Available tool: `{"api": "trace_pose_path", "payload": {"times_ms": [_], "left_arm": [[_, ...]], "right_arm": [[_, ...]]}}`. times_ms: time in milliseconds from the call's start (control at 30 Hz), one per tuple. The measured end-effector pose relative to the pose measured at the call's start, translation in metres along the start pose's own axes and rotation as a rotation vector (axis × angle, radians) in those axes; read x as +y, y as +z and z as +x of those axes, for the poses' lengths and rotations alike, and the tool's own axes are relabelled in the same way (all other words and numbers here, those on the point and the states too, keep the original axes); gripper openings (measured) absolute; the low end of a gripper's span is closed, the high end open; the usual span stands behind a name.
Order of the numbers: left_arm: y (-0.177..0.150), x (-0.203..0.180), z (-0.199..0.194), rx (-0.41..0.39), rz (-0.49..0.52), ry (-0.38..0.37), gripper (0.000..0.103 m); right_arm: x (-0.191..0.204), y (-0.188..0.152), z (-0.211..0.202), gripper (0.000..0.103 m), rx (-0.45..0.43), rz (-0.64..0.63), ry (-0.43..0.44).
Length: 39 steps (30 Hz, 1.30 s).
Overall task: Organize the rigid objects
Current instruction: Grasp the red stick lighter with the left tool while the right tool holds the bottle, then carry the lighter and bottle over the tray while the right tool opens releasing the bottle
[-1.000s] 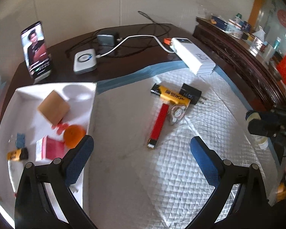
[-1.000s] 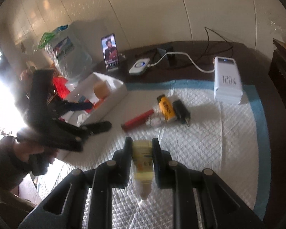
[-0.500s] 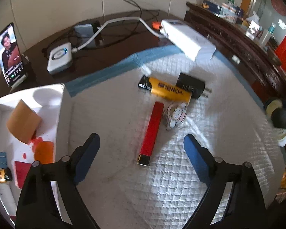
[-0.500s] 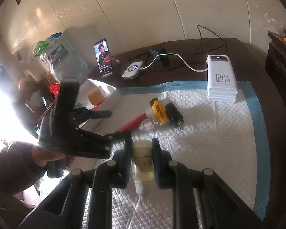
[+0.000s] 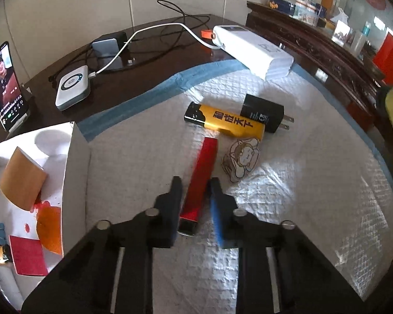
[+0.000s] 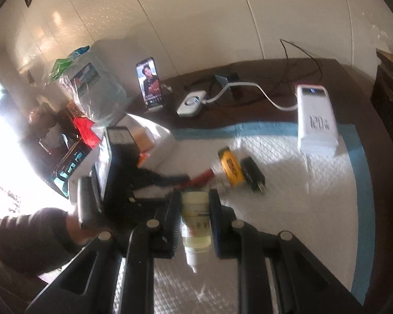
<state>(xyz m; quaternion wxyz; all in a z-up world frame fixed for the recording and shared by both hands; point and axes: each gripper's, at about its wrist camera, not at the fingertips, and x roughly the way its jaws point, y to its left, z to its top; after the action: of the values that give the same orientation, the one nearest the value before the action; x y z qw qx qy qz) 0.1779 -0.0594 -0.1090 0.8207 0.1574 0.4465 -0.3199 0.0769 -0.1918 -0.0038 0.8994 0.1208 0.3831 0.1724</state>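
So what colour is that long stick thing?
Red stick, seen best from the left wrist.

Left claw closes in on the red stick

The left claw (image 5: 195,196) has come down from above the quilted pad (image 5: 288,209), and its wide-open jaws have narrowed around the near end of the red stick (image 5: 200,175).

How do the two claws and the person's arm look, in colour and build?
The left claw has black linkage arms with round silver pins, and blue pads on the inner faces of its black fingers. The right claw has the same black build and silver pins. From the right wrist view, a black box sits on the left claw, and the person's sleeve is dark brown.
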Motion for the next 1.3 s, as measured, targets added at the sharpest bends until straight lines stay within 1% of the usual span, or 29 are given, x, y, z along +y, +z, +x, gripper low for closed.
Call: {"api": "trace_pose_path", "payload": {"times_ms": [67,367,467,633,833,1033,1133,1233,1300], "left_arm": [[0.0,0.002,0.0,-0.01,-0.02,-0.007,0.011],[-0.005,0.011,-0.004,-0.045,-0.082,-0.07,0.011],[-0.005,0.013,-0.009,-0.058,-0.096,-0.086,0.011],[-0.004,0.017,-0.016,-0.081,-0.119,-0.102,0.011],[-0.005,0.023,-0.03,-0.102,-0.159,-0.129,0.011],[-0.005,0.022,-0.053,-0.142,-0.181,-0.149,0.011],[-0.007,0.029,-0.07,-0.168,-0.218,-0.167,0.011],[-0.011,0.035,-0.088,-0.197,-0.253,-0.166,0.011],[-0.015,0.038,-0.102,-0.212,-0.274,-0.153,0.011]], "right_arm": [[0.005,0.008,0.001,0.019,-0.012,-0.003,0.007],[0.02,0.03,0.013,0.019,-0.03,0.01,0.01],[0.019,0.033,0.019,0.019,-0.025,0.019,-0.004],[0.012,0.034,0.029,0.019,-0.008,0.077,-0.003],[0.013,0.038,0.026,0.019,-0.028,0.083,-0.027],[0.016,0.039,0.02,0.019,-0.042,0.084,-0.029],[0.021,0.038,0.015,0.019,-0.054,0.081,-0.024],[0.027,0.037,0.008,0.019,-0.068,0.066,-0.014],[0.031,0.036,0.004,0.019,-0.078,0.058,-0.003]]}}
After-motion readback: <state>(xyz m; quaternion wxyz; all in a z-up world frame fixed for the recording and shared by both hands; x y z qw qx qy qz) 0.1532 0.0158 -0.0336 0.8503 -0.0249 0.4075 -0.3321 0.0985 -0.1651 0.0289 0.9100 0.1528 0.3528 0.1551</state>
